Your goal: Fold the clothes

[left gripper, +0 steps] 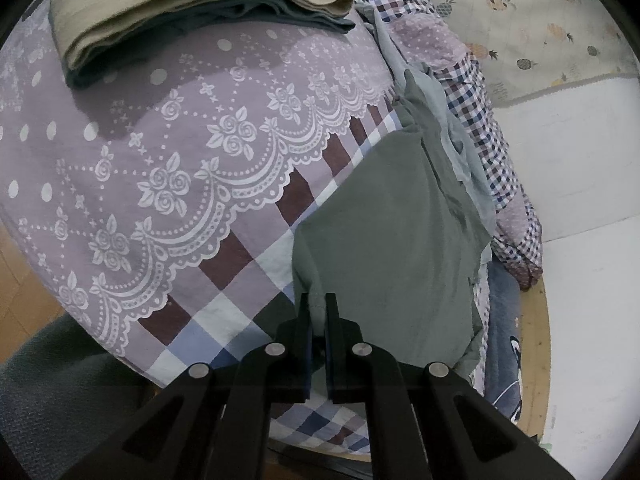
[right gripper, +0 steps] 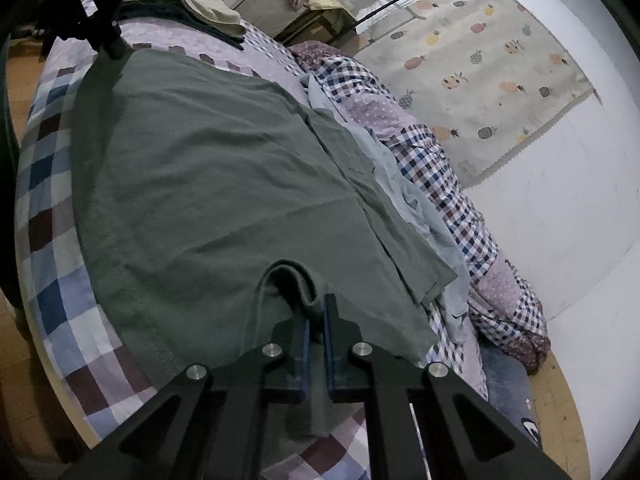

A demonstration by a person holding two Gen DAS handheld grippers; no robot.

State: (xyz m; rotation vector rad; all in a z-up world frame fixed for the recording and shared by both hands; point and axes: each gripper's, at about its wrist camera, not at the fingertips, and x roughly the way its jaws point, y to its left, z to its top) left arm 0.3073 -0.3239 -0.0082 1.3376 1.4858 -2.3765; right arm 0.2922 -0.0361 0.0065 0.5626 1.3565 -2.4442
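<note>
Checked bedsheet [left gripper: 248,276], pineapple-print cloth [right gripper: 492,80]

Grey-green shirt [right gripper: 224,184] spread flat on checked bedsheet [right gripper: 60,272], one hem corner bunched at 6 o'clock, another lifted at 11.

Light: dim, soft indoor light is falling evenly.
Shadow: one is darkening the bedspread [left gripper: 168,152] by its far edge.
Edges: fisheye is bending everything, corners going black.
Focus: staying mostly sharp.
</note>
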